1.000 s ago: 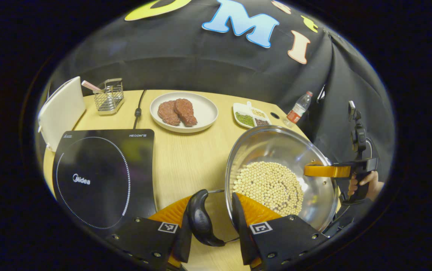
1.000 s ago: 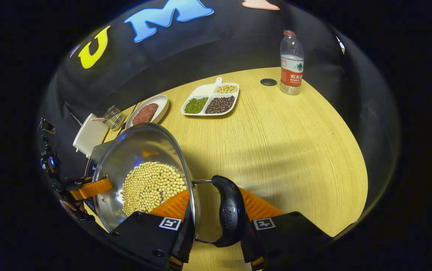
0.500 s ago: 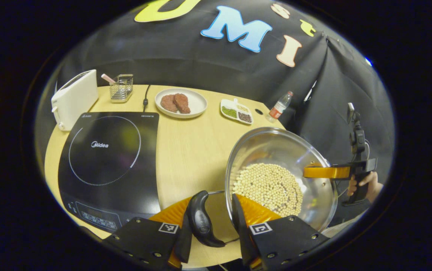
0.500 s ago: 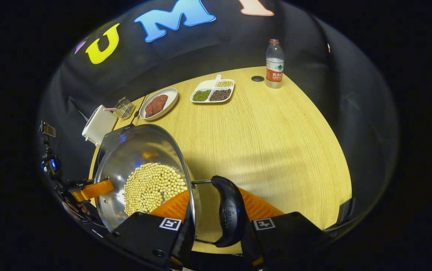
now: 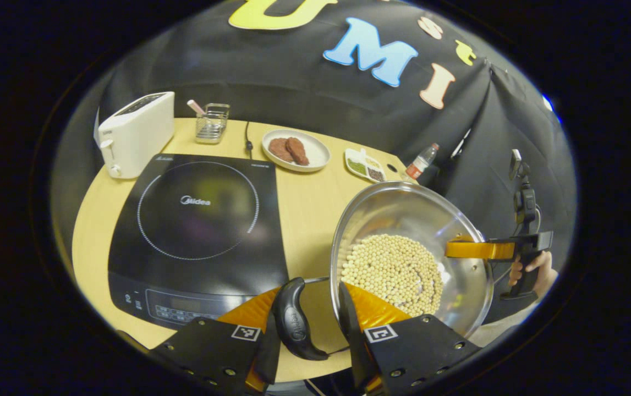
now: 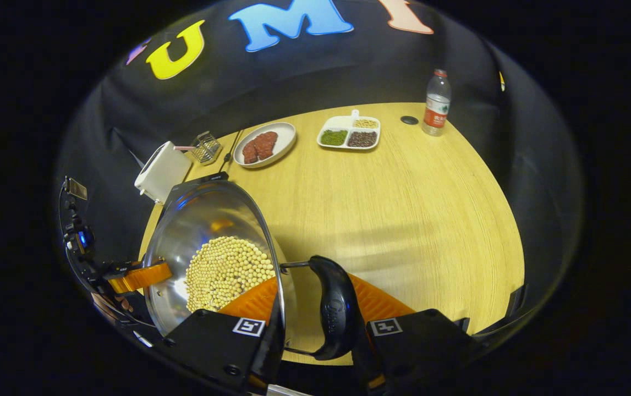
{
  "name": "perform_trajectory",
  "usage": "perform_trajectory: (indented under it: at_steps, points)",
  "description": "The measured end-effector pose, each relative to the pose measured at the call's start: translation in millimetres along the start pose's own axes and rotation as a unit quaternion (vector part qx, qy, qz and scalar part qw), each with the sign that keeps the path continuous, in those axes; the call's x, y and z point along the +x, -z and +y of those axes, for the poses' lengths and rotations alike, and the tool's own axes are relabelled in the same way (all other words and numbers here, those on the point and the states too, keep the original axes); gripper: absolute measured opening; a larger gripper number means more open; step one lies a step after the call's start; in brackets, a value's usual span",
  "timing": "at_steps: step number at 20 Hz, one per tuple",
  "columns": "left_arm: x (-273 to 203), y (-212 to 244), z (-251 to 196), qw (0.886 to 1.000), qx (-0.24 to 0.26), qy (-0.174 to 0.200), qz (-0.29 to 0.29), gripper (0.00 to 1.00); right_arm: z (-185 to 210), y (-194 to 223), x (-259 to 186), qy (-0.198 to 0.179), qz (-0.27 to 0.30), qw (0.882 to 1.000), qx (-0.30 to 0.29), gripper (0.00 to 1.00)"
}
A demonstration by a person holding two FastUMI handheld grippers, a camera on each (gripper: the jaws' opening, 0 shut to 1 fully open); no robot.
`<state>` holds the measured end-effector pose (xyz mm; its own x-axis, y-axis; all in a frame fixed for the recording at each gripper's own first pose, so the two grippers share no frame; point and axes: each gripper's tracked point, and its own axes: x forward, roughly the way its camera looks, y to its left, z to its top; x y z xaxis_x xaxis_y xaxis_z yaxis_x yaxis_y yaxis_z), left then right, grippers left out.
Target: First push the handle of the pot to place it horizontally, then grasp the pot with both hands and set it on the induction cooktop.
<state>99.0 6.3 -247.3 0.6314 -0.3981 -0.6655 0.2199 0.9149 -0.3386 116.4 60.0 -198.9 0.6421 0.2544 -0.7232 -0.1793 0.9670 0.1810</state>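
The table carries everything else; the pot hangs above its near edge, held from both sides, clear of the cooktop, which lies flat by the table's left edge. The pot is one steel bowl with beans heaped in its bottom and two black handles. In the left gripper view, the left gripper has one handle between its fingers, the pot's rim lying against the inner side of the finger nearer the pot; the jaws stand a little apart around handle and rim, and I cannot tell whether both fingers press. In the right gripper view, the right gripper straddles the other handle and the rim in the same way, its grip equally unclear. The right gripper also shows across the pot in the left gripper view, a hand on its grip.

Along the table's far edge: one toaster at the left corner, one wire basket, one plate with two pieces of meat, one divided dish with three fillings, and one bottle near the right corner.
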Motion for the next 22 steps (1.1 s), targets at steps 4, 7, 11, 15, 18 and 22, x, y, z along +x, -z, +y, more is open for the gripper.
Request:
perform_trajectory:
  at_steps: [4, 7, 11, 15, 18, 22]
  points:
    - [-14.9, -16.6, 36.0, 1.0, -0.009, -0.01, -0.017, 0.56, 39.3, -15.2, 10.2, -0.012, -0.007, 1.0, -0.016, 0.55]
    - [-25.9, -28.2, 68.1, 1.0, -0.004, -0.018, -0.023, 0.53, 70.5, -19.1, 23.2, -0.024, -0.002, 1.0, -0.012, 0.51]
    - [-29.5, -44.9, 116.6, 0.999, 0.0, -0.029, -0.025, 0.53, 111.3, -31.9, 47.6, -0.043, 0.004, 0.999, -0.017, 0.51]
    - [-27.4, -59.4, 164.6, 0.999, -0.007, -0.042, -0.025, 0.53, 147.9, -47.1, 77.1, -0.051, 0.004, 0.998, -0.023, 0.54]
    - [-19.8, -65.8, 194.4, 0.998, -0.005, -0.053, -0.025, 0.56, 166.0, -52.0, 96.1, -0.054, 0.007, 0.998, -0.024, 0.51]
    - [-13.7, -74.7, 230.3, 0.998, -0.004, -0.066, -0.023, 0.53, 190.0, -53.3, 121.4, -0.063, 0.02, 0.998, -0.012, 0.51]
